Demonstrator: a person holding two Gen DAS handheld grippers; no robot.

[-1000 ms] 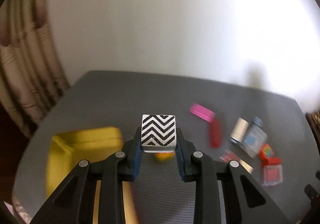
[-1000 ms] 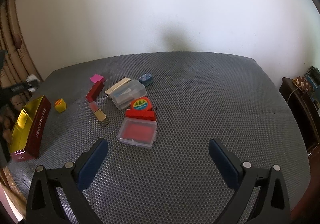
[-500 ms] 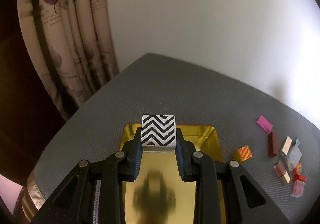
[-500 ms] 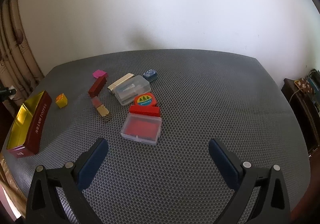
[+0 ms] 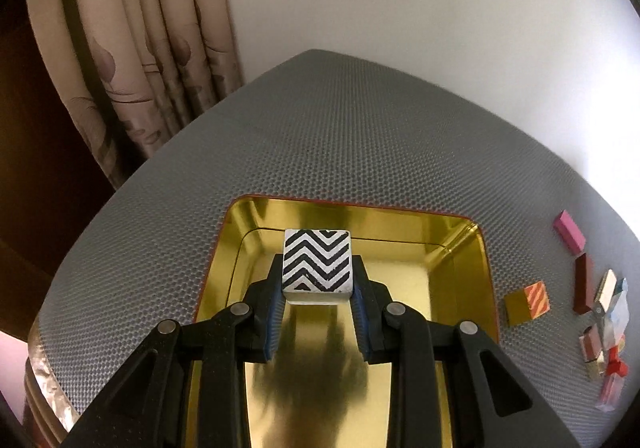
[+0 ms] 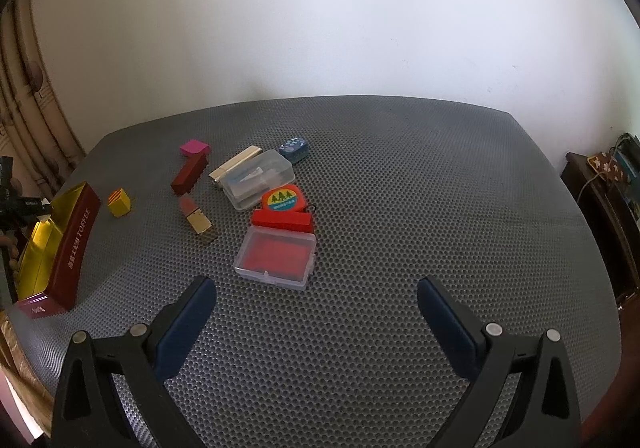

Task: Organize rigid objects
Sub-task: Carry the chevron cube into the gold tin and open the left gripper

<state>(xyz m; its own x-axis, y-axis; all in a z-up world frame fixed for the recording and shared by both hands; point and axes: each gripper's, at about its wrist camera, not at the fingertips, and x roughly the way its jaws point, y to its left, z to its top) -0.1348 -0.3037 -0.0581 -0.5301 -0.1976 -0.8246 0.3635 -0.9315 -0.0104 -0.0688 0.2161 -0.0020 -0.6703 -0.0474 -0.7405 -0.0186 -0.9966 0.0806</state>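
Note:
My left gripper (image 5: 317, 288) is shut on a black-and-white zigzag cube (image 5: 317, 261), held over the far half of the open gold-lined toffee tin (image 5: 472, 248); whether the cube touches the floor is unclear. In the right wrist view the same tin (image 6: 76, 232) stands at the table's left edge, maroon outside. My right gripper (image 6: 316, 300) hangs open and empty above the mat, short of a clear case with a red insert (image 6: 276, 256). A yellow striped cube (image 6: 119, 202) sits just right of the tin.
A cluster lies mid-table: pink block (image 6: 195, 147), maroon bar (image 6: 190, 174), lipstick (image 6: 197, 219), cream bar (image 6: 234, 166), clear box (image 6: 258, 178), blue patterned box (image 6: 294, 147), orange tape measure (image 6: 282, 201) on a red block (image 6: 282, 223). A curtain (image 5: 140, 47) hangs left; dark furniture (image 6: 600, 207) stands right.
My left gripper has swung left from the object cluster to the tin and come down, still holding the zigzag cube. The right gripper has stayed put.

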